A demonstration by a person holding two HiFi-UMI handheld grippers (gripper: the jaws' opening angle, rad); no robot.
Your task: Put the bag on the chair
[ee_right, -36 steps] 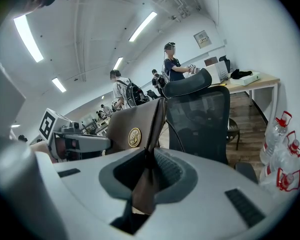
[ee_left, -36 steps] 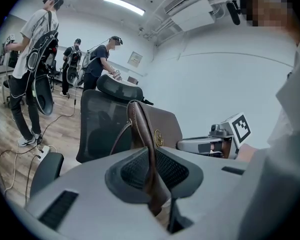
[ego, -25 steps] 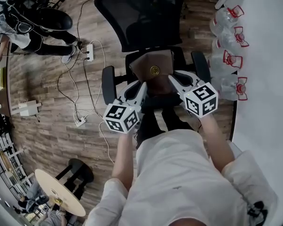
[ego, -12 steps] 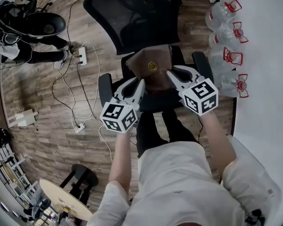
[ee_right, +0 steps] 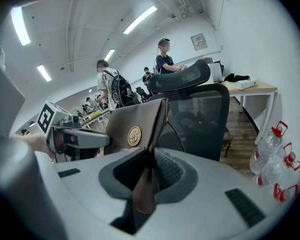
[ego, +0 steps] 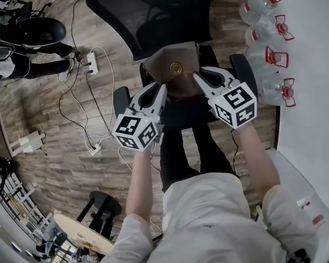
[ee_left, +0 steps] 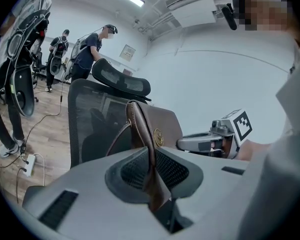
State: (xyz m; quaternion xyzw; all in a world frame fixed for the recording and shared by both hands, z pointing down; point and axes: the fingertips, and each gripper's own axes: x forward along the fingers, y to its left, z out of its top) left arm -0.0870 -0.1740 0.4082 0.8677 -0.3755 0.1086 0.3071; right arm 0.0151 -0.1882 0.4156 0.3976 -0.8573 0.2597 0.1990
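Head view: my left gripper point(ego: 160, 90) and right gripper point(ego: 198, 79) carry the brown bag point(ego: 172, 73) between them, over the rear of the chair point(ego: 153, 15) seat. Left gripper view: jaws pinched narrow on the bag's edge. Right gripper view: also clamped on leather. This looks like the placing step. Next I need to settle it on the seat, then open both.

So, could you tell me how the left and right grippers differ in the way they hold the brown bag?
The left gripper pinches the bag by its left edge, the right gripper by its right edge. In the head view the left gripper sits lower than the right gripper, which is nearer the water bottles. Both have their fingers shut on the bag, holding it upright before the chair.
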